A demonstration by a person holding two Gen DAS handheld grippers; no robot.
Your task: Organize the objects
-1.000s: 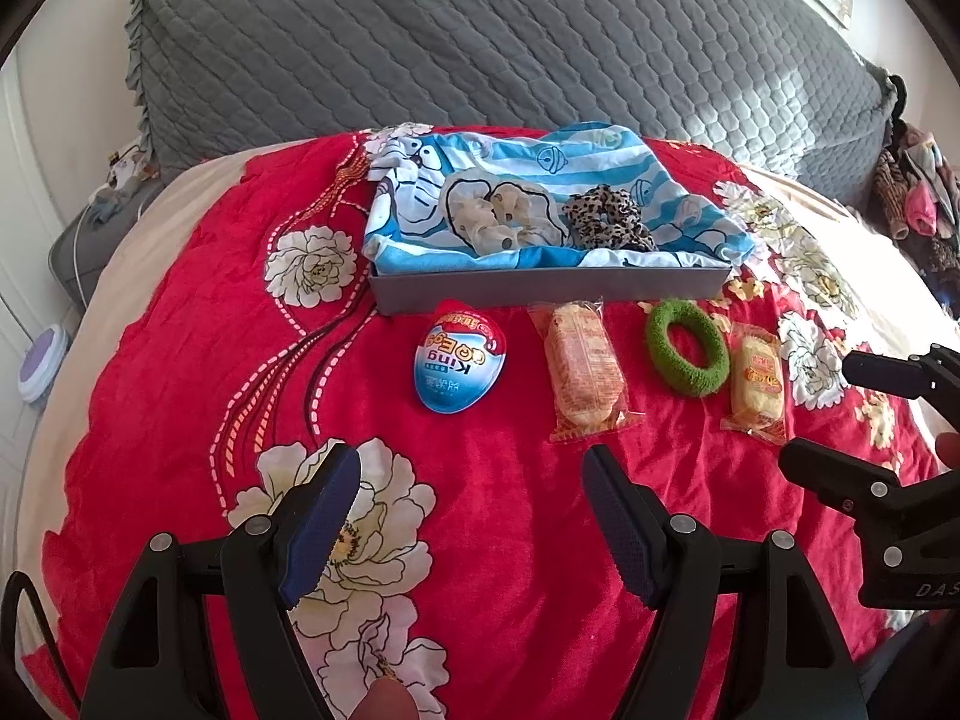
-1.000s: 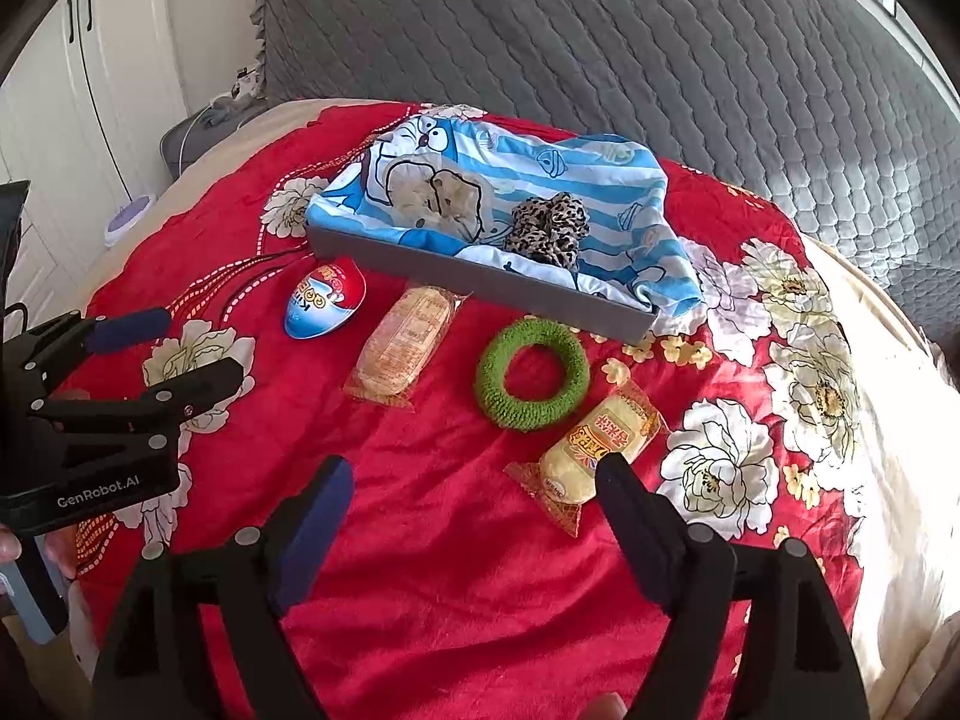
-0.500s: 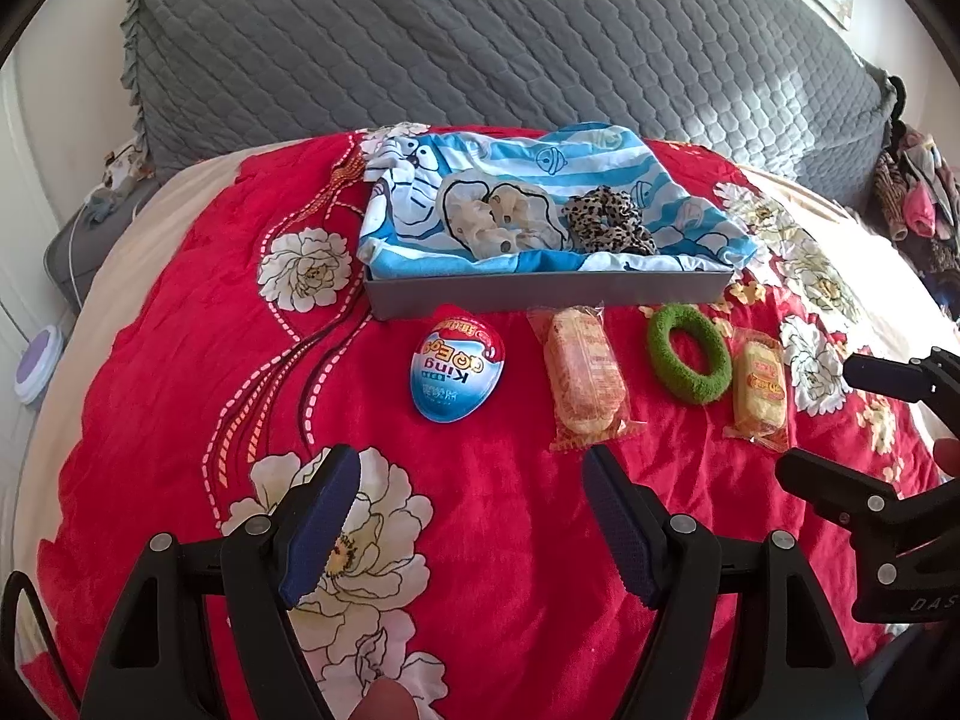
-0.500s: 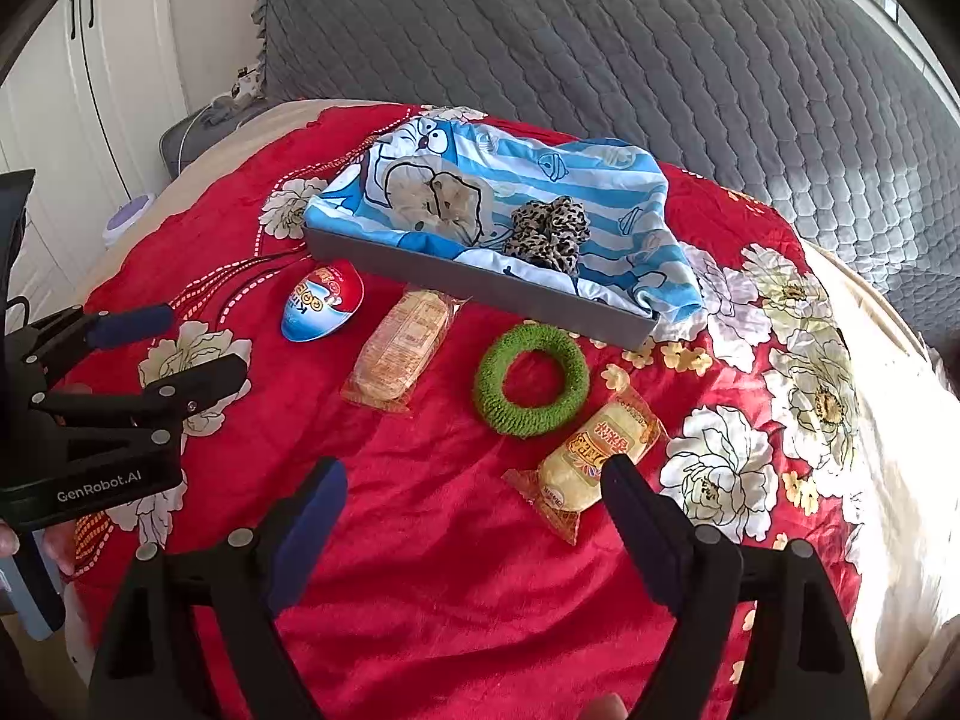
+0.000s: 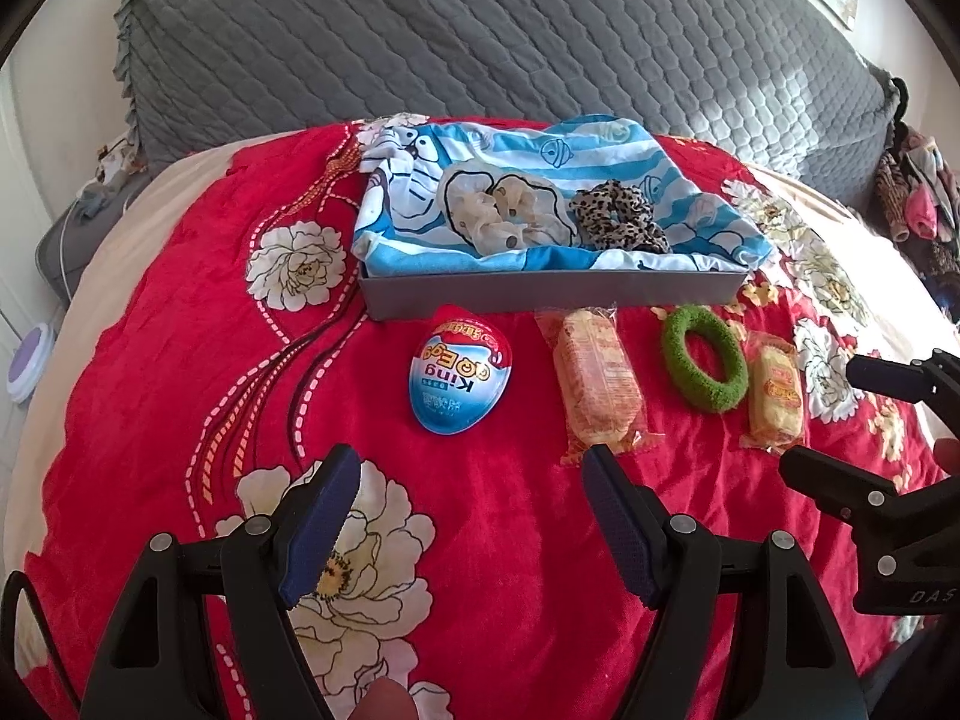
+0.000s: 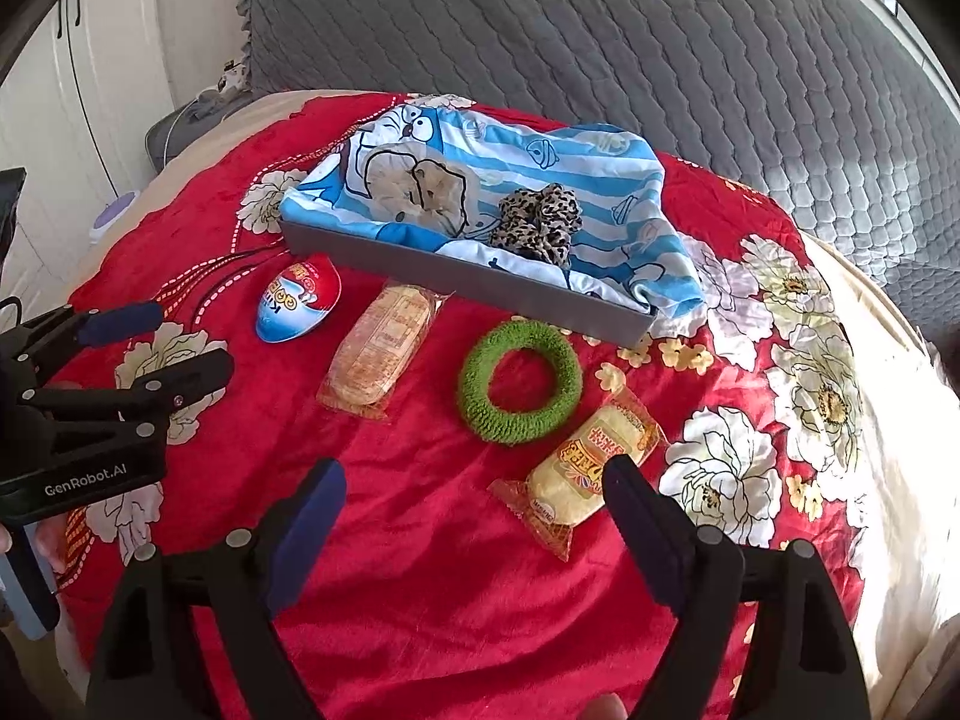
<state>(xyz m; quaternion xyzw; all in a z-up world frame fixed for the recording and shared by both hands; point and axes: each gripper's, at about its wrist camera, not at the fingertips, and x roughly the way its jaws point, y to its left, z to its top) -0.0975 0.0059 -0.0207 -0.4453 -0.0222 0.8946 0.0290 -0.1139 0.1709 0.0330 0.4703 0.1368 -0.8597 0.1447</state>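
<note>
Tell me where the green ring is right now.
In both views the green ring lies flat on the red blanket just in front of the gray tray, between the two wrapped snacks.

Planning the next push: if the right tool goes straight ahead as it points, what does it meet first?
Probably the green ring, which lies ahead between the open right tool's fingers; depth is unclear, and the yellow snack packet sits nearer, by the right finger.

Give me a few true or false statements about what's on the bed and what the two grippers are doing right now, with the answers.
1. The green ring lies inside the grey tray. False: it lies on the red blanket in front of the tray.
2. The leopard scrunchie is in the tray. True.
3. The left gripper grips the toy egg. False: it is open, short of the egg.
4. The right gripper is open and empty. True.
5. Two wrapped snacks lie outside the tray. True.
</note>
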